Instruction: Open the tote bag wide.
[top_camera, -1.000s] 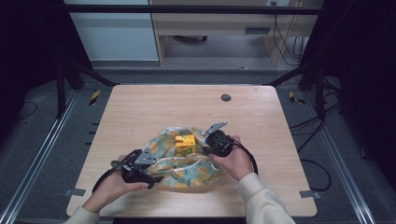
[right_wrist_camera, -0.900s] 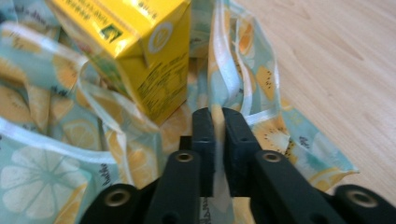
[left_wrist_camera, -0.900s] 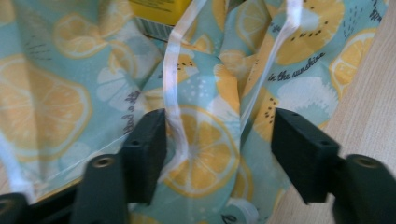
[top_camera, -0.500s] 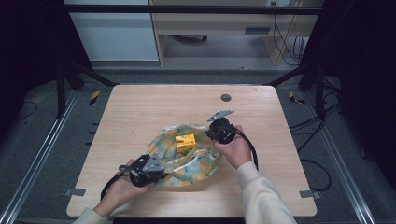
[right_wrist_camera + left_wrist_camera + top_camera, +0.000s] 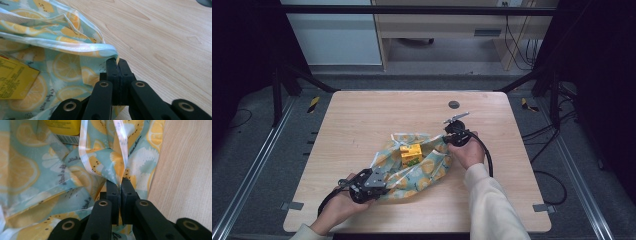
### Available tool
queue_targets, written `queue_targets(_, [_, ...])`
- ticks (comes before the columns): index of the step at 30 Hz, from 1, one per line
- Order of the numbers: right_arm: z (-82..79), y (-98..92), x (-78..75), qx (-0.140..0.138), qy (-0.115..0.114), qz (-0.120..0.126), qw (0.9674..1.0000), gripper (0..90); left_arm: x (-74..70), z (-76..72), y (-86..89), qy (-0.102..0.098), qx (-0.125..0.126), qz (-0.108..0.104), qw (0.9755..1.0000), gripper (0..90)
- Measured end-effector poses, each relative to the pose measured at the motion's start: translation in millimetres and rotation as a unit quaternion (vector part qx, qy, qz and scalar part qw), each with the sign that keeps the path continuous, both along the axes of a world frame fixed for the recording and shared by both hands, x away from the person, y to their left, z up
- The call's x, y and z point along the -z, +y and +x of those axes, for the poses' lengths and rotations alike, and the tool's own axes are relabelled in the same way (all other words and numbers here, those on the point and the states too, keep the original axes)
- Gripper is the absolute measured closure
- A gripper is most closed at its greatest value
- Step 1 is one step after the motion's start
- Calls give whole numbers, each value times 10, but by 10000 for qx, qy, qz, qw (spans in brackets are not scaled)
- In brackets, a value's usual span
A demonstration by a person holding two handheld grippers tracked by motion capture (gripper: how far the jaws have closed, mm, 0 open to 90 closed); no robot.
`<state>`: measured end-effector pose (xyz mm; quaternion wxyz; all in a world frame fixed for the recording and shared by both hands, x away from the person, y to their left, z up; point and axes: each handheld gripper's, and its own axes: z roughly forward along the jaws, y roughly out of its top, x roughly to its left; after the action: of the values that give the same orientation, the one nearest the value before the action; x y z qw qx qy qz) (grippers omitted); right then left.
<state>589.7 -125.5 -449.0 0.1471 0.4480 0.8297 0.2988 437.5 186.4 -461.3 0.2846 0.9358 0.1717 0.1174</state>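
Note:
A lemon-print cloth (image 5: 424, 170) lies spread on the wooden table (image 5: 362, 120) with a yellow box (image 5: 411, 154) on its middle. My left gripper (image 5: 383, 181) is at the cloth's near left corner. In the left gripper view the jaws (image 5: 121, 182) have just been closing and now pinch a fold of the cloth (image 5: 37, 170), with the box (image 5: 63, 126) beyond. My right gripper (image 5: 445, 142) is at the far right corner. Its jaws (image 5: 117, 61) are shut on the hemmed edge of the cloth (image 5: 65, 67), and the box (image 5: 13, 77) lies to their left.
A dark round grommet (image 5: 454, 104) sits in the tabletop behind the right hand. Bare wood surrounds the cloth on all sides. Black frame posts stand at both far corners, and cables trail on the floor to the right.
The right hand has moved away and to the right with the cloth's corner, drawing the cloth out. The left gripper has closed on the near corner and hardly moved.

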Motion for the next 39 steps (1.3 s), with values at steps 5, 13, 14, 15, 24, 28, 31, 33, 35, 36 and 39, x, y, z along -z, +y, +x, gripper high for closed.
queue_targets(5, [-6,-22,20,56,2,-114,9999,899,16,-10,50,-49,-54,39,10000,873])
queue_targets(13, [-16,-94,74,122,46,19,9999,890,2,-9,115,-56,-150,-72,9998,872])
queue_targets(14, [-23,-100,71,117,45,45,9999,883,1,-8,120,-55,-147,-66,9999,872])
queue_targets(15, [-30,-111,67,85,9,49,10000,861,2,-10,121,-62,-151,-74,9998,870])
queue_targets(24, [-213,-165,-151,49,-244,146,9996,567,-22,-17,170,-283,-252,-343,9987,737])
queue_targets(28, [-359,-224,-342,20,-524,412,9978,428,-70,-30,163,-404,-365,-470,9974,622])
queue_targets(31, [-473,-232,-482,28,-766,430,9961,330,-106,-40,153,-474,-474,-548,9962,512])
queue_targets(33, [-552,-238,-576,-45,-875,520,9948,316,-129,-45,154,-536,-546,-603,9952,451])
queue_targets(35, [-629,-238,-661,-92,-931,620,9937,286,-149,-44,154,-560,-619,-727,9939,367])
queue_targets(36, [-669,-236,-698,-115,-988,635,9930,278,-164,-42,157,-583,-645,-764,9933,342])
queue_targets(39, [-833,-221,-797,-291,-1103,648,9914,218,-231,-47,171,-666,-709,-865,9915,289])
